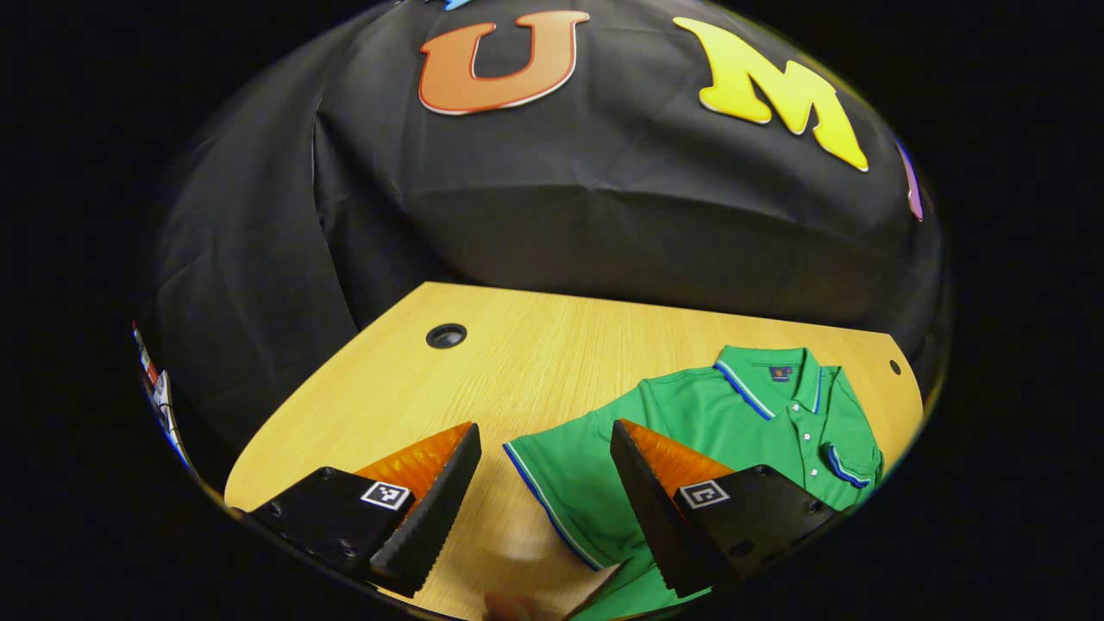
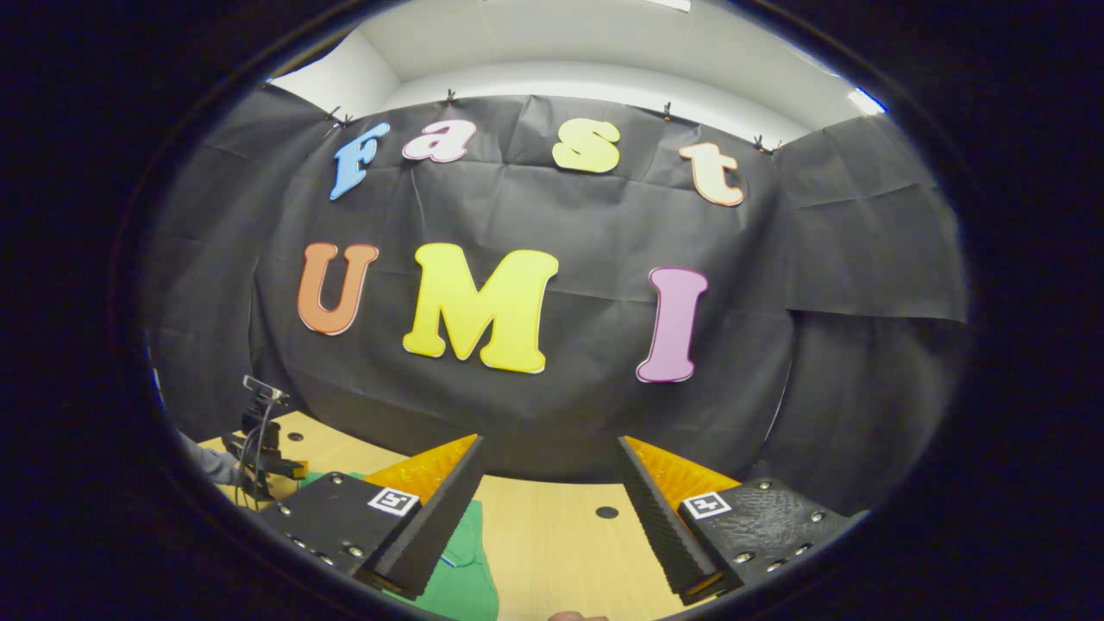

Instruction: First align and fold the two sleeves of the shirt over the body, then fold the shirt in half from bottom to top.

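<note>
Both claws are spread wide and holding nothing. Left claw [image 1: 545, 448] hovers over the sleeve of the green shirt [image 1: 733, 423], which lies flat on the wooden bench [image 1: 517, 354]. Right claw [image 2: 549, 461] is up off the bench.

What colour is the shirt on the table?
The shirt is green with blue-and-white trim, clearest in the left gripper view.

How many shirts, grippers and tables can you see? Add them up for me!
Green shirt: 1
Grippers: 2, the left gripper and the right gripper
Wooden table: 1
Total: 4
</note>
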`<move>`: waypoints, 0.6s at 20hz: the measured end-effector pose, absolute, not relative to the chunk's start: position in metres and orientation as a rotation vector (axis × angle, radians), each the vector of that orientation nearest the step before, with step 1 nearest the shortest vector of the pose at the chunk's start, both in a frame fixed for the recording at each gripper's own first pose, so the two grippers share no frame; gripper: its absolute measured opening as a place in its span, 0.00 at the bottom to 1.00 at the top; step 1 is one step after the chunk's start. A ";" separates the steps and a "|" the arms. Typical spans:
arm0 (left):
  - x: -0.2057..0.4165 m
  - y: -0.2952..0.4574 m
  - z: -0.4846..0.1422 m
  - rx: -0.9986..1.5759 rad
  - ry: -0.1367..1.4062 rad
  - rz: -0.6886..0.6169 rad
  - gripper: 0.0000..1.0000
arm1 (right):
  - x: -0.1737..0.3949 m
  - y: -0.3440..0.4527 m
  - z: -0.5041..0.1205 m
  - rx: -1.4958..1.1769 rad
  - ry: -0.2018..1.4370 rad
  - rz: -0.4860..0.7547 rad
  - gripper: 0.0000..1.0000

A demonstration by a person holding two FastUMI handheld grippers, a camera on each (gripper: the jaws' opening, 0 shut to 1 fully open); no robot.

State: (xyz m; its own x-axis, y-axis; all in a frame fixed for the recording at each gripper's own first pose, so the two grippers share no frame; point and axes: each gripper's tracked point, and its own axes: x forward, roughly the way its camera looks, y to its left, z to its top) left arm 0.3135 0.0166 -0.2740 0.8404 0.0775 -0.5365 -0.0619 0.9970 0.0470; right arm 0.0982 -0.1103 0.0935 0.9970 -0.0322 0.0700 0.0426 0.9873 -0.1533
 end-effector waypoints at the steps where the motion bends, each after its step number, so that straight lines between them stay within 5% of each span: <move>1: 0.319 0.019 -0.283 0.035 0.591 0.082 0.97 | 0.094 -0.112 0.098 -0.159 -0.072 -0.041 0.95; 12: 0.345 0.016 -0.326 0.079 0.713 0.065 0.96 | 0.092 -0.124 0.081 -0.163 -0.010 -0.059 0.95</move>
